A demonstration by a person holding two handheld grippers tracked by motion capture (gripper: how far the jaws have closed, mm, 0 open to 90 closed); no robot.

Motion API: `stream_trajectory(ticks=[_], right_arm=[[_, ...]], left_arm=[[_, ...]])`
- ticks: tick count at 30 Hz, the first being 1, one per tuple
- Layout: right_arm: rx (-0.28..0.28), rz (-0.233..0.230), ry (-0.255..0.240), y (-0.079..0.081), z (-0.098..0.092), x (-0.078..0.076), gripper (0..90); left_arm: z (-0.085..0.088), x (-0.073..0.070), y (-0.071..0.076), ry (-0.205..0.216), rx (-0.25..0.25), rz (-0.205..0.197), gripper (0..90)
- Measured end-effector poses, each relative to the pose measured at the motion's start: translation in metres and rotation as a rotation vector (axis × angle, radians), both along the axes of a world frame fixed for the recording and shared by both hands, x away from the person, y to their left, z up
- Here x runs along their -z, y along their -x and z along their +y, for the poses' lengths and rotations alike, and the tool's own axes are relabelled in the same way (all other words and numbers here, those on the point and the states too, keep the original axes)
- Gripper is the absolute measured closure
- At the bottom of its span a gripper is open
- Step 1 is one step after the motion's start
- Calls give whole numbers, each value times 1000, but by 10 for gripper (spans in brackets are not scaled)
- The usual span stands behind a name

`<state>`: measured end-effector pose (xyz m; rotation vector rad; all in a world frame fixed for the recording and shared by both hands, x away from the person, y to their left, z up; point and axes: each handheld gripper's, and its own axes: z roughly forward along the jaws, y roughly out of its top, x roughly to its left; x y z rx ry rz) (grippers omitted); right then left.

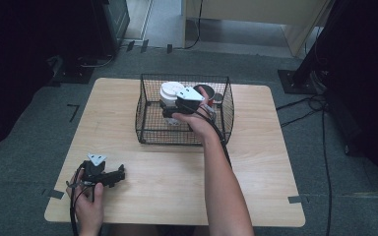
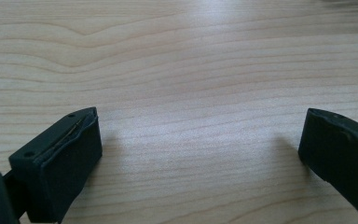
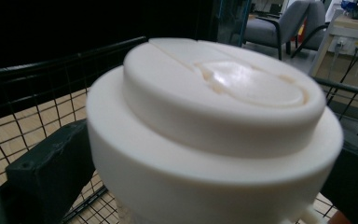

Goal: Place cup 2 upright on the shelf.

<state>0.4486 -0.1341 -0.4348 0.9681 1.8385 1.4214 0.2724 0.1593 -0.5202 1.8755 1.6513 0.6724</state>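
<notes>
White lidded cup [image 3: 214,126] sat in the wire basket [image 1: 147,123], rigid, smooth, probably slippery; right tool [image 1: 184,105] stood released around its lid, best gripped lower.

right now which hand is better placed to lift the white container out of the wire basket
Right: the right gripper is inside the wire basket, its jaws either side of the white container. The left gripper rests on the table.

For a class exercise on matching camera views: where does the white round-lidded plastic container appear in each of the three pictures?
High view: white round-lidded plastic container stands inside the black wire basket, upper centre, by the right gripper.
Left gripper view: not in it; bare wooden table between open jaws.
Right gripper view: large and central, between the jaws.
Shared landmark: the basket's mesh and the wooden tabletop.
</notes>
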Motion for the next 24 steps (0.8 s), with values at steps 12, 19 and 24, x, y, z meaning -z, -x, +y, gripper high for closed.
stream_trajectory(ticks=[12, 19, 24], right_arm=[[2, -70, -48, 16, -13, -24, 0], [15, -106, -77, 38, -25, -32, 0], [27, -116, -79, 56, -37, -32, 0]], left_arm=[[0, 0, 0, -1, 0, -1, 1], [0, 0, 0, 1, -1, -2, 1], [0, 0, 0, 0, -1, -2, 1]])
